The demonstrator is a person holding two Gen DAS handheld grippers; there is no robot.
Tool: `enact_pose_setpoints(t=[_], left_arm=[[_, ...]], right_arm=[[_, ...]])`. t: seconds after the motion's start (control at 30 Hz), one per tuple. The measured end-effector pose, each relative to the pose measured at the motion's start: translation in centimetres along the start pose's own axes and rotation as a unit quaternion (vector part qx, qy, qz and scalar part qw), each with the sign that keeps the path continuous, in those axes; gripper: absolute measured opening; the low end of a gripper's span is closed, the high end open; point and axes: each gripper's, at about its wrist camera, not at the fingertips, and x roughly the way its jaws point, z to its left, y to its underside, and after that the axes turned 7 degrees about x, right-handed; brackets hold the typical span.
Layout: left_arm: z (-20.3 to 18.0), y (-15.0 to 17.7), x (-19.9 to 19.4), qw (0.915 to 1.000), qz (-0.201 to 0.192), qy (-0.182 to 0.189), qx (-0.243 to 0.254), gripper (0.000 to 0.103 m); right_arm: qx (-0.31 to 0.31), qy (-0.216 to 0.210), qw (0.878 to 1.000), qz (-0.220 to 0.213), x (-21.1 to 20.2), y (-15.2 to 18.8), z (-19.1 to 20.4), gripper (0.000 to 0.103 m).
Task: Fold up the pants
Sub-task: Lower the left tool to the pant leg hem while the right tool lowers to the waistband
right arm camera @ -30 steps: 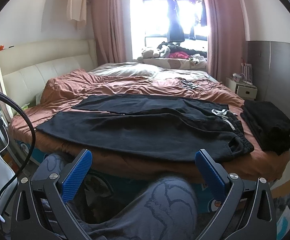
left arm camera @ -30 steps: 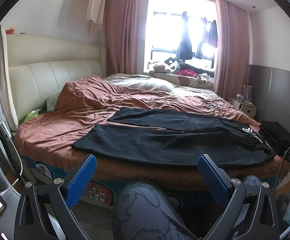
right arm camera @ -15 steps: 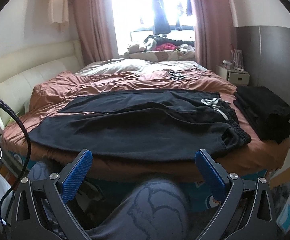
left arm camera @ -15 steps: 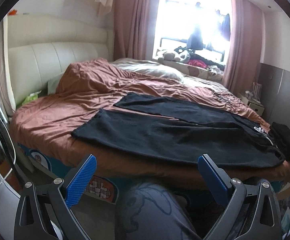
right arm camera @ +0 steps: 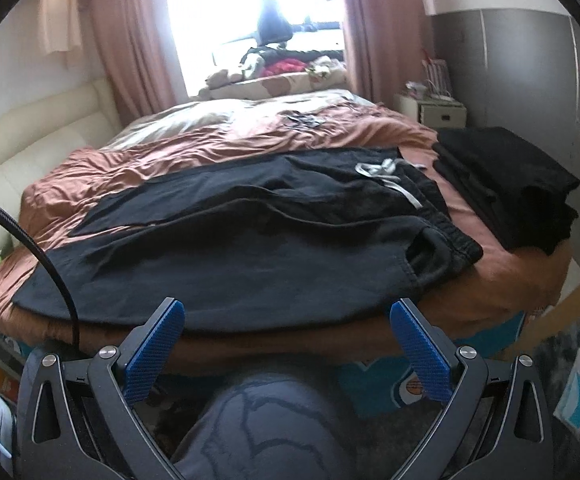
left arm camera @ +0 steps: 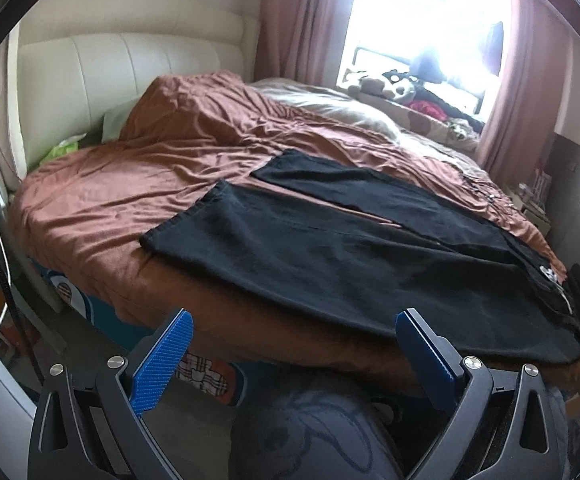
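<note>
Both hand-held grippers [left arm camera: 291,334] [right arm camera: 288,326] wide, empty; pants [right arm camera: 250,236] waistband cut off in left view

Both wrist views face bed [left arm camera: 102,200] from bedside, sharing pants [left arm camera: 369,264].

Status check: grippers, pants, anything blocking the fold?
Left gripper open, empty, short of the bed edge. Right gripper the same. Black pants flat on the brown bedspread, unfolded. Folded dark stack beside the waistband; fold area unobstructed.
</note>
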Motion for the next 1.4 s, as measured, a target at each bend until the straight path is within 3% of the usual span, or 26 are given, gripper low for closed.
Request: enact_pose_setpoints(t=[0.83,1.2,1.4], left_arm=[[5.9,-2.5,11.4,0.9925,0.093,-0.023,-0.075,0.102],[10.7,-2.9,15.0,0.9798,0.122,-0.042,-0.153,0.071],[12.6,-2.9,15.7,0.9720,0.121,-0.036,-0.198,0.064]], right_arm=[[0.108,0.093,0.987,0.068,2.9,-2.0,-4.5,0.103],[0.194,0.081,0.975,0.076,3.4,-2.2,-9.2,0.087],[0.240,0.036,0.967,0.084,5.3,-2.5,-12.0,0.069]])
